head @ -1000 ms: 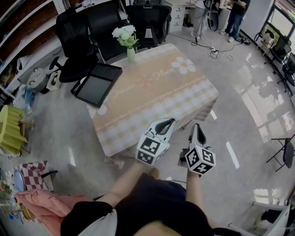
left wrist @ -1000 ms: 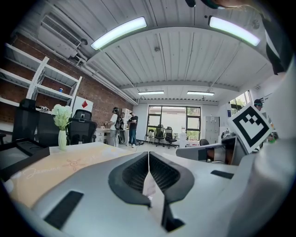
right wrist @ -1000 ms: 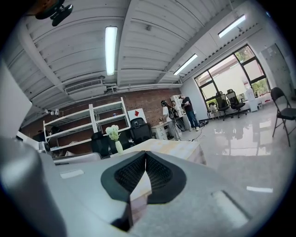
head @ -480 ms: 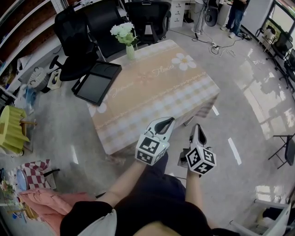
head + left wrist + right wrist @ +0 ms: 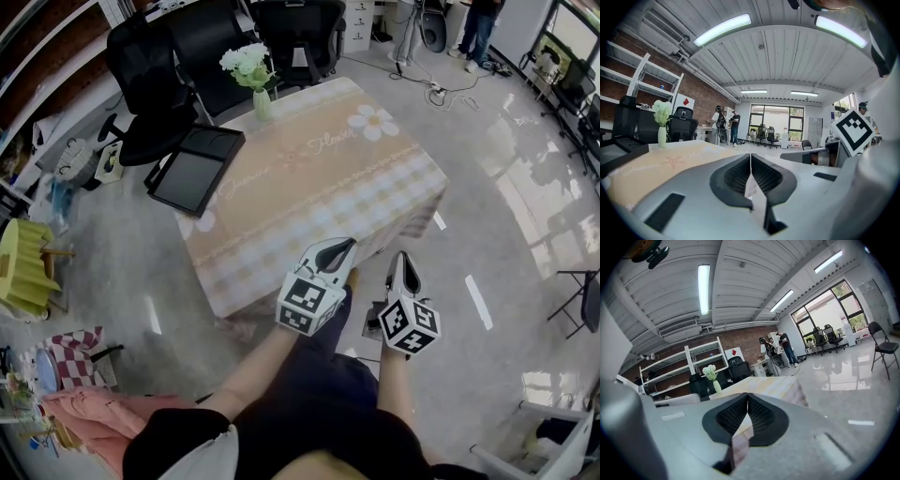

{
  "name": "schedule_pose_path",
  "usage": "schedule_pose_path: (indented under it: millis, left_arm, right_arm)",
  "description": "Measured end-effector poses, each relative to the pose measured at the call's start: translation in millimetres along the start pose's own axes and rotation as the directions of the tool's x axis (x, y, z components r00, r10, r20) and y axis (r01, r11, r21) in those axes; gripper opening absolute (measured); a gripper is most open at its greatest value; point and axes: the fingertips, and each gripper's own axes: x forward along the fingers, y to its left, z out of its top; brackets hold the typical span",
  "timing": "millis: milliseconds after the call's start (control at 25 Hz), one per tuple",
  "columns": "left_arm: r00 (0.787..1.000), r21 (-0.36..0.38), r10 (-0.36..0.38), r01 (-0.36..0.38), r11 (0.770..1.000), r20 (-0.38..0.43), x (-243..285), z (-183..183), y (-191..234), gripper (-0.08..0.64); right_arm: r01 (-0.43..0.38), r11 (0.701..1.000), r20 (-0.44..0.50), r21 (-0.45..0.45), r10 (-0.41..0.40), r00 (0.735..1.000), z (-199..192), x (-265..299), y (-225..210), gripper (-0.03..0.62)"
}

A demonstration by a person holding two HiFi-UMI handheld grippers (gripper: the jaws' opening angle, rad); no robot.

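Note:
I hold both grippers side by side in front of my body, just off the near edge of a table [image 5: 309, 202] covered with a beige checked cloth with flower prints. My left gripper [image 5: 336, 251] is shut with nothing between its jaws; its tips hang over the table's near edge. My right gripper [image 5: 401, 264] is shut and empty too, above the floor beside the table's near right corner. In the left gripper view the jaws [image 5: 750, 158] meet with the cloth [image 5: 656, 164] beyond them. In the right gripper view the jaws [image 5: 747, 399] are closed together.
A vase of white flowers [image 5: 253, 80] stands at the table's far edge. A black tray [image 5: 195, 171] overhangs its left side. Black office chairs [image 5: 159, 84] stand behind it. Two people [image 5: 469, 23] stand far back. A yellow stool [image 5: 23, 262] and pink cloth [image 5: 84, 412] lie at left.
The table has shifted slightly in the head view as I stepped a little closer. Both grippers stay shut and keep their places relative to my body.

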Motion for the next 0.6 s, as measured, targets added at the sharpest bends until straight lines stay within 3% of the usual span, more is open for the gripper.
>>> schedule_pose_path:
  millis: [600]
  left_arm:
    - [1.0,-0.005,0.009,-0.009,1.0,-0.004,55.9,6.6,30.9,0.012]
  right_arm:
    - [0.0,1.0,0.0,-0.008,0.0,1.0,19.1,55.2,-20.4,0.005]
